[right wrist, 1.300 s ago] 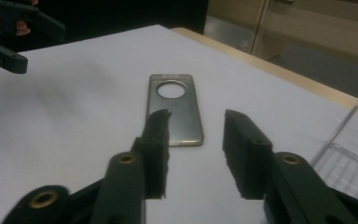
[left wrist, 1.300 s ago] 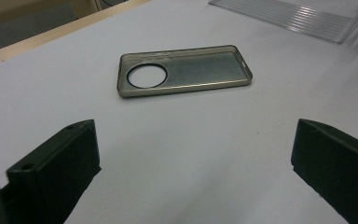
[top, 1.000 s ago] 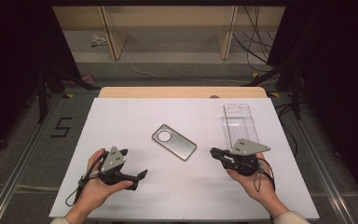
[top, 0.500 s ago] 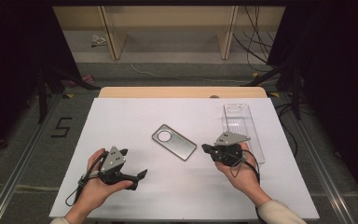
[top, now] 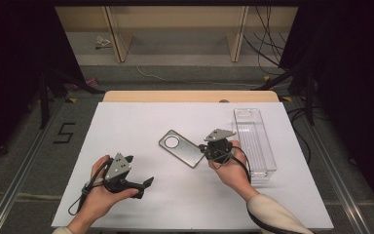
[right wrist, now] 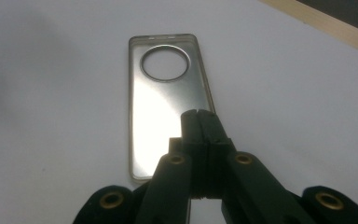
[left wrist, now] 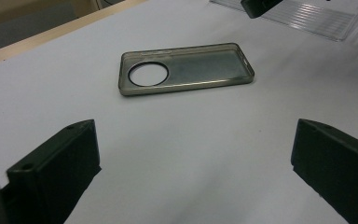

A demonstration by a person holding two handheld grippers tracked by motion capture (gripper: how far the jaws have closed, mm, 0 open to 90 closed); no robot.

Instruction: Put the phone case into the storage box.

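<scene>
High view: the phone case (top: 180, 148) is seen flat at mid-table, the right gripper (top: 205, 147) brought to its near end, a clear tray (top: 255, 141) just beyond. Left gripper view: the left gripper (left wrist: 196, 154) is held spread, well short of the case. Right gripper view: jaws are pressed together, empty, over the case's edge; the approach step is judged in hand, and opening is called for before any grasp.
</scene>
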